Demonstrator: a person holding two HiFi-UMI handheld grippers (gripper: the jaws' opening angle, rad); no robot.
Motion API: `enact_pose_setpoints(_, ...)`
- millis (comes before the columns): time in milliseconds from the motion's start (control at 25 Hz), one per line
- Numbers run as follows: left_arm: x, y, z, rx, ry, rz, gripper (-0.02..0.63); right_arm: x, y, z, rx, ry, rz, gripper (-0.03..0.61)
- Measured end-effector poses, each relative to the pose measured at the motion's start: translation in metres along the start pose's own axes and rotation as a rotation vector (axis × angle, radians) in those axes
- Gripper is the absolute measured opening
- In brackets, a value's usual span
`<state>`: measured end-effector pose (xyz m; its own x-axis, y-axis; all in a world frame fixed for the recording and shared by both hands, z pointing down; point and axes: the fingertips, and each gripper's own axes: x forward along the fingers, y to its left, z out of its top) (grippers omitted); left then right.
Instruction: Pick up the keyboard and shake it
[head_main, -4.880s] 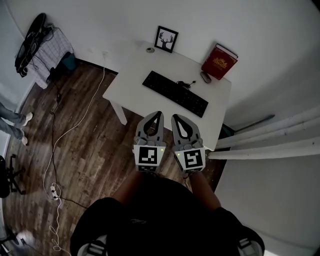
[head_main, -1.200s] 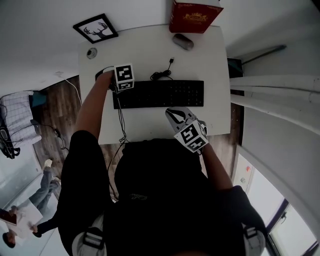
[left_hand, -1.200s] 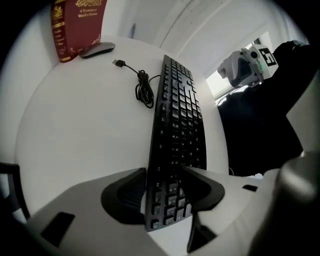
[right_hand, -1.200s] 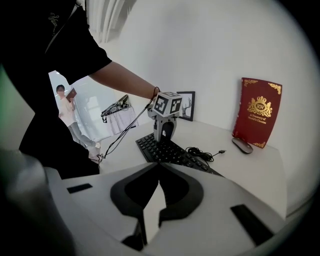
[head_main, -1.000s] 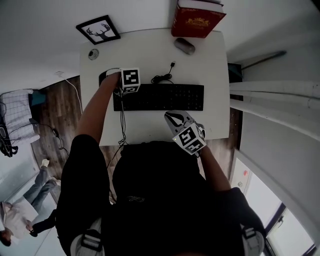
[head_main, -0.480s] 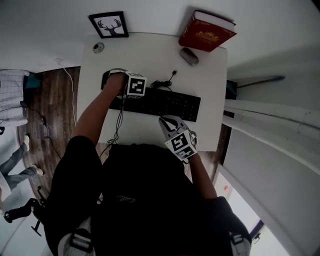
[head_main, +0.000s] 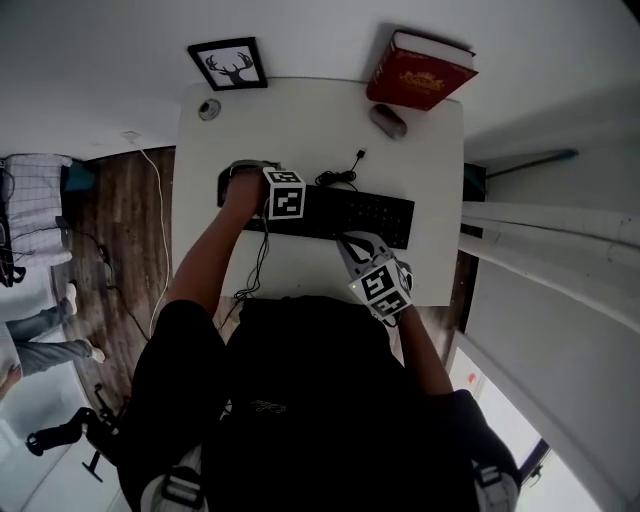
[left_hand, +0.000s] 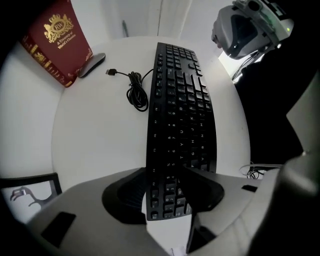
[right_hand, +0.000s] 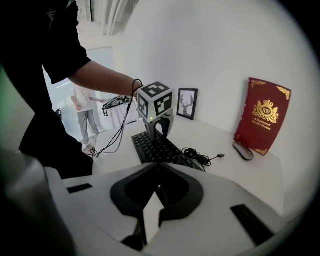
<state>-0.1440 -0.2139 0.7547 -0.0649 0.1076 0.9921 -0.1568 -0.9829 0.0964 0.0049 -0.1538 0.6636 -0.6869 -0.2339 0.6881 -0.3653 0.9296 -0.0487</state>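
Note:
A black keyboard (head_main: 350, 212) lies flat across the white table (head_main: 300, 130). My left gripper (head_main: 285, 195) points straight down over its left end. In the left gripper view the jaws (left_hand: 165, 187) stand wide on either side of that end, against its rear and front long edges, shut on the keyboard (left_hand: 180, 115). From the right gripper view the left gripper (right_hand: 158, 132) stands upright on the keyboard (right_hand: 160, 147). My right gripper (head_main: 352, 242) hovers at the keyboard's front edge, right of middle, shut (right_hand: 158, 170) with nothing in it.
A red book (head_main: 420, 72) leans on the wall at the back right, a mouse (head_main: 388, 121) before it. The keyboard's coiled cable (head_main: 340, 178) lies behind the keys. A framed deer picture (head_main: 228, 65) and a small round object (head_main: 208, 108) sit back left. A person (head_main: 40, 335) stands on the floor.
The left gripper has tipped more upright over the keyboard's left end. The keyboard still lies flat and the right gripper has stayed at its front edge. The head camera has shifted.

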Motion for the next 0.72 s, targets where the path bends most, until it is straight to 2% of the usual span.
enact_pose_setpoints(240, -0.003, -0.005, 0.001, -0.013, -0.044, 0.064, 0.198, -0.003, -0.002, -0.015, 0.009, 0.026, -0.012, 0.023)
enact_pose_setpoints(400, -0.004, -0.006, 0.000, -0.011, -0.041, 0.086, 0.189, -0.006, -0.040, -0.021, -0.032, 0.060, -0.014, 0.023)
enact_pose_setpoints(480, -0.004, -0.006, 0.002, -0.004, -0.044, 0.094, 0.178, -0.004, -0.070, -0.025, -0.088, 0.132, 0.013, 0.023)
enact_pose_setpoints(560, -0.006, -0.005, 0.002, -0.003, -0.054, 0.117, 0.132, 0.004, -0.099, -0.029, -0.191, 0.237, 0.038, 0.025)
enact_pose_setpoints(640, -0.007, -0.006, 0.002, -0.015, -0.081, 0.146, 0.127, 0.013, -0.119, -0.031, -0.289, 0.323, 0.074, 0.030)
enact_pose_setpoints(720, -0.007, -0.009, 0.003, -0.028, -0.113, 0.160, 0.126, 0.020, -0.124, -0.035, -0.325, 0.389, 0.174, 0.089)
